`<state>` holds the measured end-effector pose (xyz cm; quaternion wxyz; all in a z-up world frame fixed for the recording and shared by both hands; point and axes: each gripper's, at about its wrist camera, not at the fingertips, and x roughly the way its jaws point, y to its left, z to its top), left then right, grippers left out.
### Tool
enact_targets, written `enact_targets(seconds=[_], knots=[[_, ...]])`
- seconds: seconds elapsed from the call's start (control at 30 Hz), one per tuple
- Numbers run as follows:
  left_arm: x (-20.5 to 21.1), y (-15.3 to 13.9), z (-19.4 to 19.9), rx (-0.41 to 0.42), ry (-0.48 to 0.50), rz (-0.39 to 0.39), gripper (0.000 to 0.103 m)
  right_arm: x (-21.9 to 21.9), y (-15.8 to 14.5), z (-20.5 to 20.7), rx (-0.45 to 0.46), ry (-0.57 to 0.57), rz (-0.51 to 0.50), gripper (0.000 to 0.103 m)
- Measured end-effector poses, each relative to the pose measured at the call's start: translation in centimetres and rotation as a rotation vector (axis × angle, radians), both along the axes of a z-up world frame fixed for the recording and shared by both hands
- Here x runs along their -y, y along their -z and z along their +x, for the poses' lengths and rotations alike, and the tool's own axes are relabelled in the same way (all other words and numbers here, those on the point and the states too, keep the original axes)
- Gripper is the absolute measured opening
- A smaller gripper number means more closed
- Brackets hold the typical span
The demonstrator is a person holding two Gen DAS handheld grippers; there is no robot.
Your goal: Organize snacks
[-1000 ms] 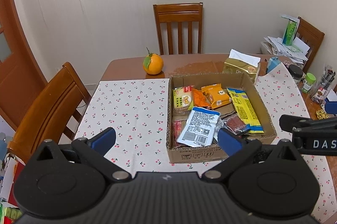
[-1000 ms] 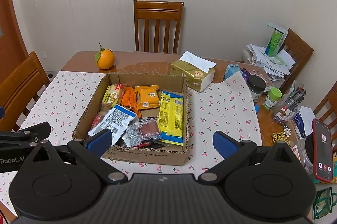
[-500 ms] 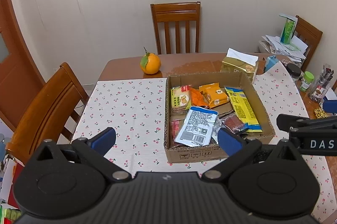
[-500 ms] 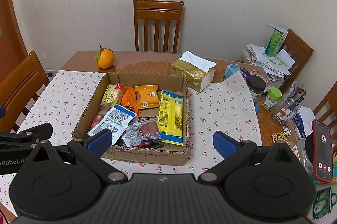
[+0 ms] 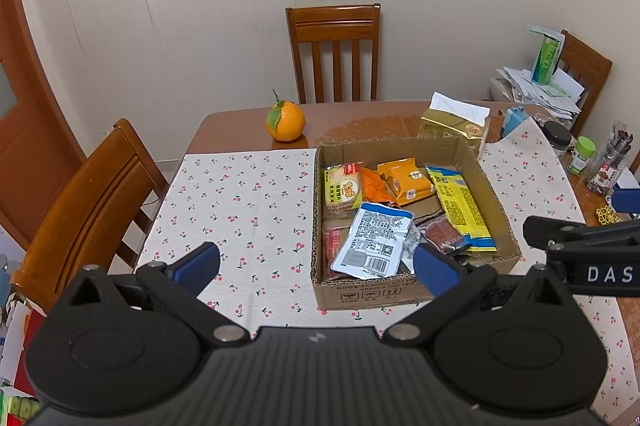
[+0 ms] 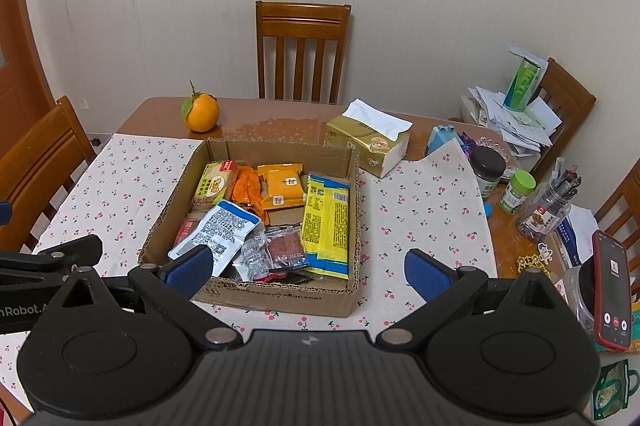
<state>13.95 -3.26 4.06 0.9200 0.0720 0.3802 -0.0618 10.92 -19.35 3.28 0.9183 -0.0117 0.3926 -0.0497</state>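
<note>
A shallow cardboard box [image 5: 362, 292] [image 6: 280, 296] sits on the cherry-print cloth and holds several snack packets. Among them are a white and blue pouch [image 5: 374, 240] [image 6: 218, 232], a long yellow packet [image 5: 460, 206] [image 6: 326, 222], an orange packet [image 5: 406, 180] [image 6: 282, 184] and a yellow cracker pack [image 5: 342, 188] [image 6: 214, 182]. My left gripper [image 5: 316, 262] hovers open above the near left of the box. My right gripper [image 6: 308, 272] hovers open over the box's near edge. Both hold nothing.
An orange [image 5: 285, 121] [image 6: 201, 112] stands on bare table behind the cloth. A gold tissue pack [image 6: 368, 142], jars [image 6: 488, 170], a pen jar [image 6: 548, 210] and a phone [image 6: 612, 290] crowd the right. Wooden chairs [image 5: 92, 202] stand left, behind and at the right.
The left gripper's view has drifted slightly, so the box and orange sit a little further left and lower. The right gripper has barely moved. Both stay open.
</note>
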Motion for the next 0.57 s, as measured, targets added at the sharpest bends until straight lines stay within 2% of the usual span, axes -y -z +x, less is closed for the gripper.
enact_targets(seconds=[0.57], knots=[[-0.13, 0.10, 0.10, -0.008, -0.002, -0.006, 0.102, -0.06, -0.19, -0.09, -0.001, -0.001, -0.007, 0.103]])
